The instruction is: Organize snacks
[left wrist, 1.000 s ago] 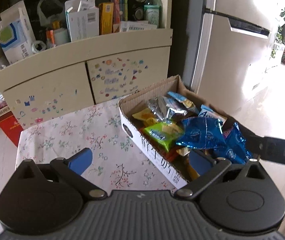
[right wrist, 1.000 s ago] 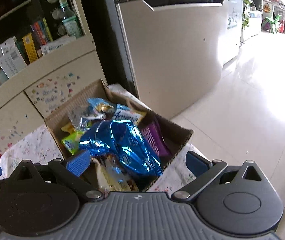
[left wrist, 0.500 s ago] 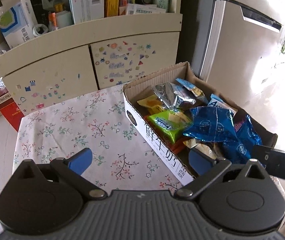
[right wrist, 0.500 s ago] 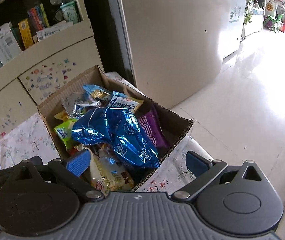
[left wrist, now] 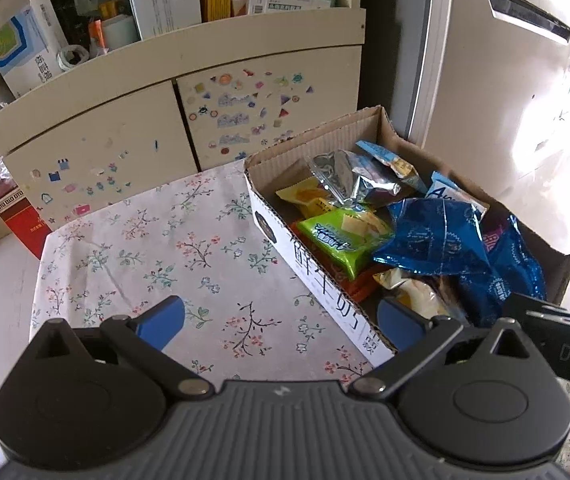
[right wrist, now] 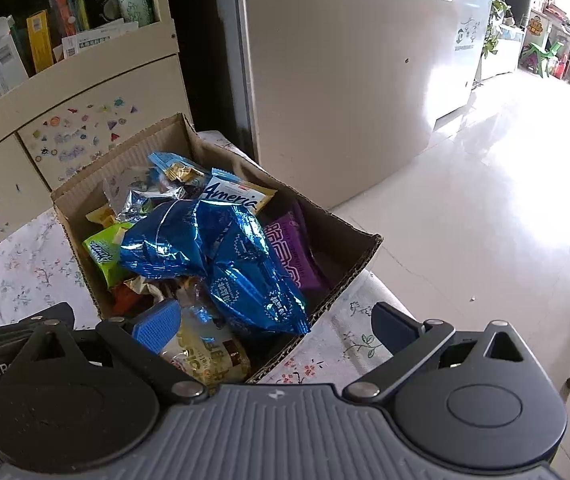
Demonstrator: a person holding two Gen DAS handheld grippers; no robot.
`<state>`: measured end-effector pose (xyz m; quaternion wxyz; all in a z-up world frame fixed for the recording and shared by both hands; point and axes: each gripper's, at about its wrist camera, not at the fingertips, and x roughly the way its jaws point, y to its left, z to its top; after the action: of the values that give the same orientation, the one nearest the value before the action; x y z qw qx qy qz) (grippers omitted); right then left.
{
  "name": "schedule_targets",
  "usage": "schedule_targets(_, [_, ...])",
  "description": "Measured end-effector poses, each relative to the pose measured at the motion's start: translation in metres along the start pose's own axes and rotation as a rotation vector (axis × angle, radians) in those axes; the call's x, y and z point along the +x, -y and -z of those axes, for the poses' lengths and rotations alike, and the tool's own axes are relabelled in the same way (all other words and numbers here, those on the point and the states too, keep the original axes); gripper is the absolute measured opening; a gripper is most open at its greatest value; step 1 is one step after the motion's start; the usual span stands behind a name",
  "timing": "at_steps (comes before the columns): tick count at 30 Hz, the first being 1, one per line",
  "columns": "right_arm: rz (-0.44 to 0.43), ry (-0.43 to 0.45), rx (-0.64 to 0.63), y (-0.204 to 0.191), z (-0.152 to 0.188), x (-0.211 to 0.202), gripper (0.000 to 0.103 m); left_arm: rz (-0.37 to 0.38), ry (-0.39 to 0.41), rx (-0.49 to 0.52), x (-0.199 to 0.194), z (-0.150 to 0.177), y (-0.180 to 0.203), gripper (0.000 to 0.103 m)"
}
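A cardboard box (left wrist: 317, 276) full of snack packets stands on the right part of a floral tablecloth (left wrist: 157, 256). It also shows in the right wrist view (right wrist: 349, 272). On top lie a shiny blue foil bag (left wrist: 437, 240) (right wrist: 221, 248), a green packet (left wrist: 341, 236), a silver packet (left wrist: 349, 176), a purple packet (right wrist: 289, 252) and a yellowish packet (right wrist: 209, 356). My left gripper (left wrist: 281, 320) is open and empty, above the cloth at the box's near left edge. My right gripper (right wrist: 277, 324) is open and empty, above the box's near end.
A cream cabinet (left wrist: 125, 120) with stickers and a cluttered shelf stands behind the table. A fridge (right wrist: 345, 80) stands at the right, with tiled floor (right wrist: 485, 200) beyond. A red box (left wrist: 21, 216) sits on the floor at the left.
Both grippers have pulled back and risen a little, so the box and cloth show farther out in front. Both stay open and empty.
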<state>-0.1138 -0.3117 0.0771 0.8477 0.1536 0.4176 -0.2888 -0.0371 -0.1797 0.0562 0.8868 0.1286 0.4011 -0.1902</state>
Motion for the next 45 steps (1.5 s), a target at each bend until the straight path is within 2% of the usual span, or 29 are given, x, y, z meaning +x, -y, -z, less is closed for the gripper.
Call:
schedule_targets(17, [0.046,0.023,-0.028,-0.007,0.000,0.002,0.103,-0.035,0.004,0.010,0.003,-0.001,0.002,0.102])
schedule_targets(45, [0.052,0.050,-0.059,-0.027,0.006,-0.010,0.103,-0.075,0.026,0.021,-0.010,0.003,-0.015,0.102])
